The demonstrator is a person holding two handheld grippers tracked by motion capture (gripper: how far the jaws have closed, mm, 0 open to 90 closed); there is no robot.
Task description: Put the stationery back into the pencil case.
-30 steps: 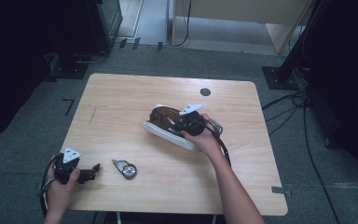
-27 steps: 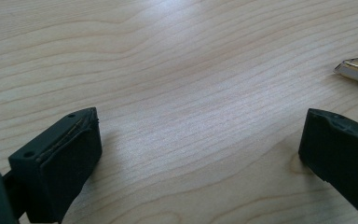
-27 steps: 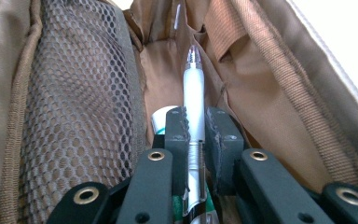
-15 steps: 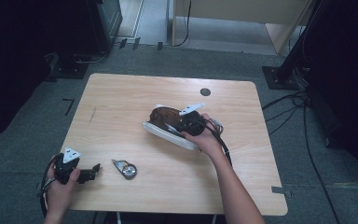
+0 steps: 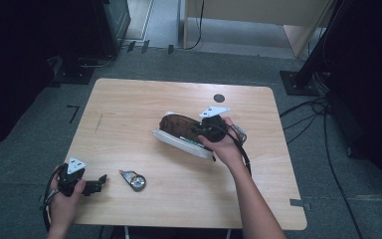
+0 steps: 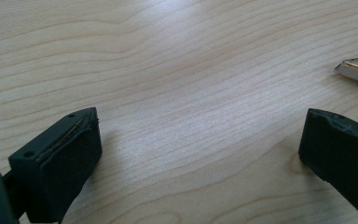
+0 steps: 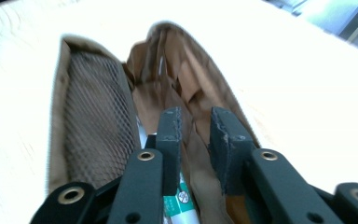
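Note:
An open pouch (image 5: 179, 130), white outside and brown inside, lies in the middle of the wooden table (image 5: 129, 104). My right gripper (image 5: 205, 128) reaches into its mouth. In the right gripper view the jaws (image 7: 196, 135) stand close together with a fold of the brown lining (image 7: 186, 79) between them. A mesh pocket (image 7: 93, 116) is on the left, and a green-and-white item (image 7: 182, 200) lies under the jaws. My left gripper (image 5: 98, 183) rests open near the table's front left corner, its pads (image 6: 70, 154) wide apart over bare wood.
A small metal object (image 5: 134, 180) lies just right of the left gripper; its tip (image 6: 356, 70) shows at the right edge of the left gripper view. A dark round grommet (image 5: 219, 98) sits at the table's far side. Cables (image 5: 323, 114) lie on the floor at right.

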